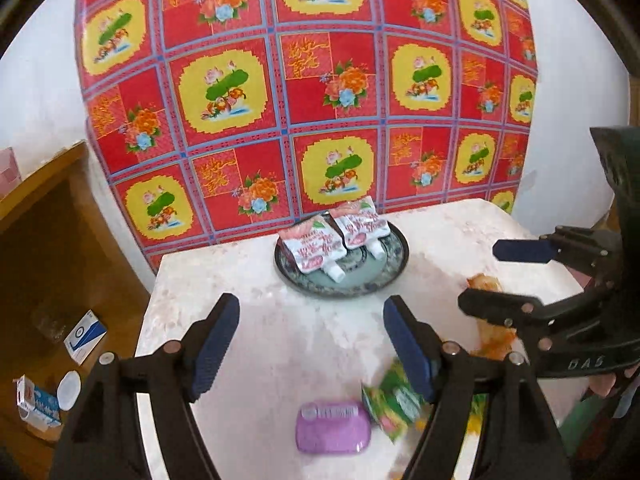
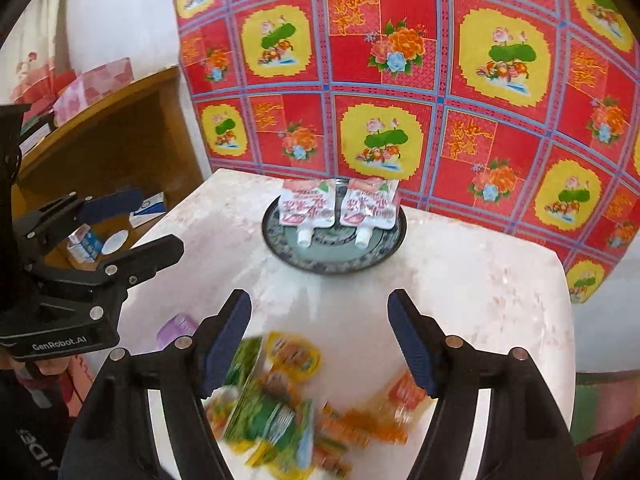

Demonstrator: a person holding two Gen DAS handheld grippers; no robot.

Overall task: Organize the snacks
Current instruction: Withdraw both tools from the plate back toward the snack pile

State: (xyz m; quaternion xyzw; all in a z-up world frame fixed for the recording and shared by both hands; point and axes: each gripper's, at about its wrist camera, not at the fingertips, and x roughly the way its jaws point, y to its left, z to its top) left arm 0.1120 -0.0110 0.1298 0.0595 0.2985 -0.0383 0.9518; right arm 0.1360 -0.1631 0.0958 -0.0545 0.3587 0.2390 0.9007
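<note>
Two white-and-pink spouted pouches [image 1: 312, 250] [image 1: 362, 228] lie side by side on a dark patterned plate [image 1: 340, 290] at the back of the pale table. My left gripper [image 1: 312, 312] hovers open over bare tabletop, short of the plate, nothing between its fingers. A purple box [image 1: 332, 426] and a green packet [image 1: 394, 404] lie below it. My right gripper [image 2: 319, 304] is open too, above a blurred heap of green packets [image 2: 264, 408] and orange packets [image 2: 404, 396]. The pouches [image 2: 306, 204] [image 2: 370, 206] and the plate [image 2: 332, 266] lie ahead of it.
A red floral cloth [image 1: 320, 100] hangs on the wall behind the table. A wooden shelf [image 2: 120, 140] stands to the left, with small boxes [image 1: 84, 336] on its lower level. The table edge [image 1: 150, 312] drops off on the left side.
</note>
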